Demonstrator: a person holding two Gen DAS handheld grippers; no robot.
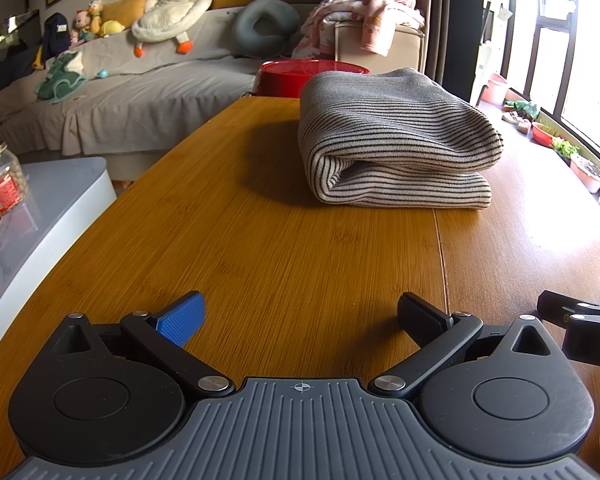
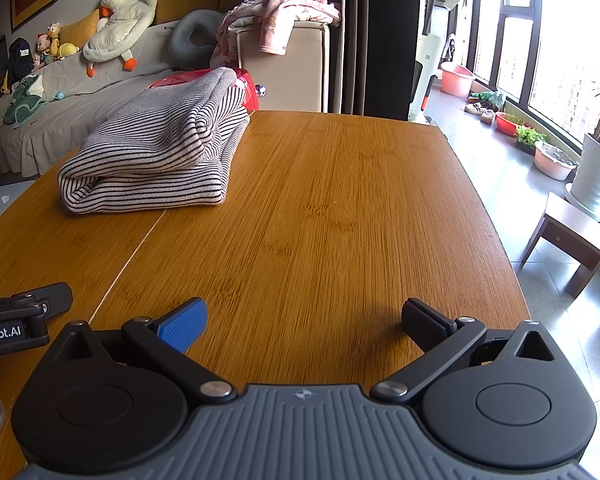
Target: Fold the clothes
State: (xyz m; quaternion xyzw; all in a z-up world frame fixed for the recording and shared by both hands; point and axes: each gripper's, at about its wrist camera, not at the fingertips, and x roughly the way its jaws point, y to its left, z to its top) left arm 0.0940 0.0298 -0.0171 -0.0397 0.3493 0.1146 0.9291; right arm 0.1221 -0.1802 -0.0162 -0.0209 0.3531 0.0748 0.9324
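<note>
Beyond my wooden table (image 1: 284, 240) a red basin (image 1: 300, 76) sat just past the far edge, and behind it a grey-covered sofa (image 1: 132, 92) held a white plush goose (image 1: 172, 8), a grey neck pillow (image 1: 262, 26) and a row of small dolls (image 1: 90, 20). A clear snack jar (image 1: 2, 178) stood on the white side table (image 1: 48, 208) to my left. By the window (image 2: 556, 56) I saw a pink tub (image 2: 456, 78), potted plants (image 2: 530, 136) and a small wooden stool (image 2: 568, 236).

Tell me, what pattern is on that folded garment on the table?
Thin dark stripes on a pale grey-cream knit; the folded garment shows best in the left wrist view.
</note>
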